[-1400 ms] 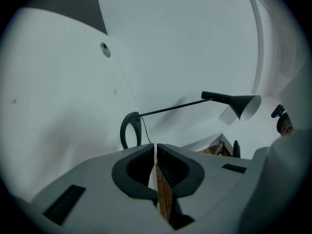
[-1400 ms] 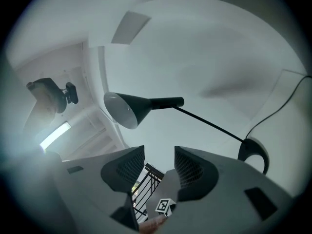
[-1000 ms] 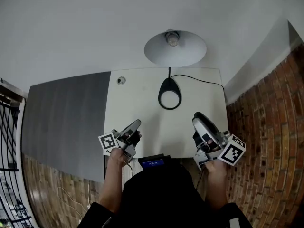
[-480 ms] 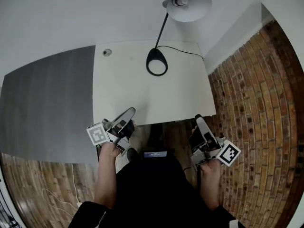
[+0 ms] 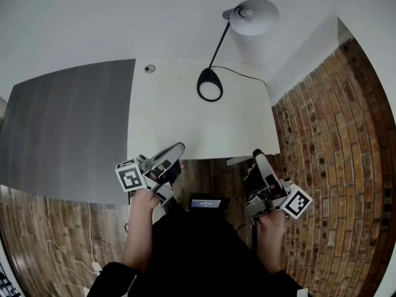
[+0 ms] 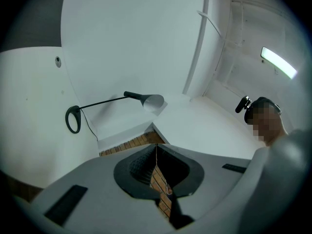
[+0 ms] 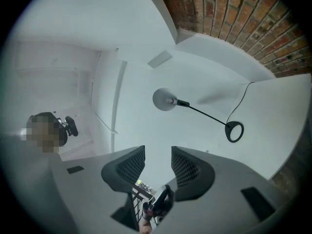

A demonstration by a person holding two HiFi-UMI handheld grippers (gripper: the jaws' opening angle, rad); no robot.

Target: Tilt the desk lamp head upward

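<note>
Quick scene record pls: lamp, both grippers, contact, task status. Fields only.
lamp: on the desk, toward its far right corner
lamp base: black ring, flat on the desktop
lamp head: round shade on a thin slanted arm, beyond the far edge
cable: black, runs from the base toward the right edge
left gripper: jaws shut, nothing held, just short of the near edge
right gripper: jaws apart, empty, near the front right corner
contact: none, both grippers far from the lamp
task status: lamp head untouched
</note>
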